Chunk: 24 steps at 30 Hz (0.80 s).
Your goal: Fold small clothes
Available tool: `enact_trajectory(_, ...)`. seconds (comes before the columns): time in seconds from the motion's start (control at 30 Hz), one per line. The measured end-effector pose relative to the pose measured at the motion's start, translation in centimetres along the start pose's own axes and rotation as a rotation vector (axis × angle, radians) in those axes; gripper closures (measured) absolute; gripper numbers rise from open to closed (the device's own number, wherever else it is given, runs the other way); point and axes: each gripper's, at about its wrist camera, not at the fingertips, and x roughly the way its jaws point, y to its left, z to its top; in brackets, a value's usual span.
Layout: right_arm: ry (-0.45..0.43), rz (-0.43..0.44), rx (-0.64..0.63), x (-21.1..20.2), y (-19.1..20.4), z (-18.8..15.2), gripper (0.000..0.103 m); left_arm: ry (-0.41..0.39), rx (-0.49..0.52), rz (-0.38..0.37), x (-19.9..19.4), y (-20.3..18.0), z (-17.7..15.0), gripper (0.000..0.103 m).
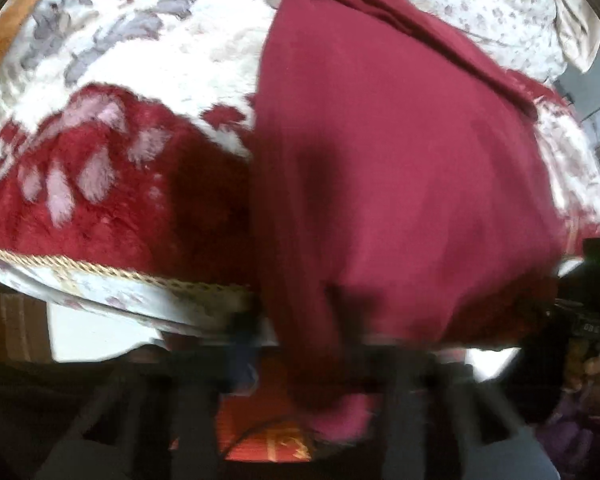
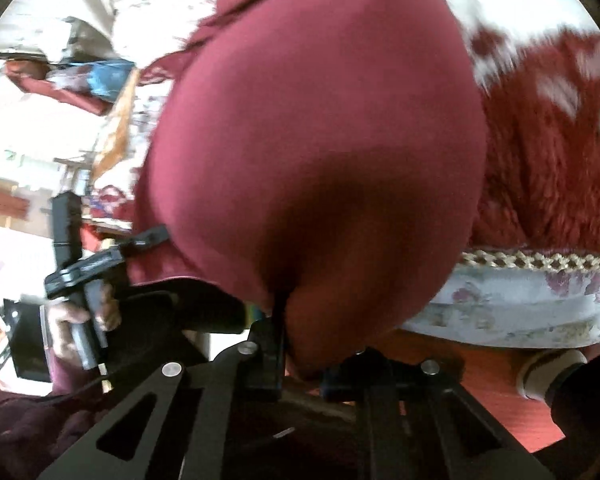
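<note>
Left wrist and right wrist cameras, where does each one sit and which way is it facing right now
Left wrist: rides the left gripper, looking along its blurred fingers across the maroon garment on the floral blanket; the right gripper shows at the right edge.
Right wrist: rides the right gripper, looking over the maroon garment pinched between its fingers; the left gripper and hand show at left.
Shared: the garment, the blanket, each other's gripper.
</note>
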Motion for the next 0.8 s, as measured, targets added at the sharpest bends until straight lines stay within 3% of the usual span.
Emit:
enact_trajectory(0.17, -0.128, 0.137, -0.005, -4.3, 1.3, 1.3, 0.09, -0.047, -0.021, -0.082, -2.3, 0.5, 0.7, 0.098)
enact_trajectory(0.33, -0.252, 0.224, -0.026, -8.1, 2.4, 4.2, 0.09, -0.18, -0.006, -0.152, -6.9, -0.4, 3.8, 0.098)
enact_trajectory(0.57, -0.416, 0.355, 0.016, -11.6, 1.6, 9.4, 0.09, -0.344, 0.005, -0.192, -10.1, -2.2, 12.3, 0.098)
enact_trajectory(0.7, -0.483, 0.387, 0.096, -11.6, -0.3, 12.7, 0.09, -0.374, -0.016, -0.207, -8.9, -3.0, 17.1, 0.098)
enact_trajectory(0.8, -0.499, 0.359, 0.135, -11.6, -1.9, 15.5, 0.09, -0.362, -0.04, -0.214, -6.9, -3.6, 21.3, 0.098)
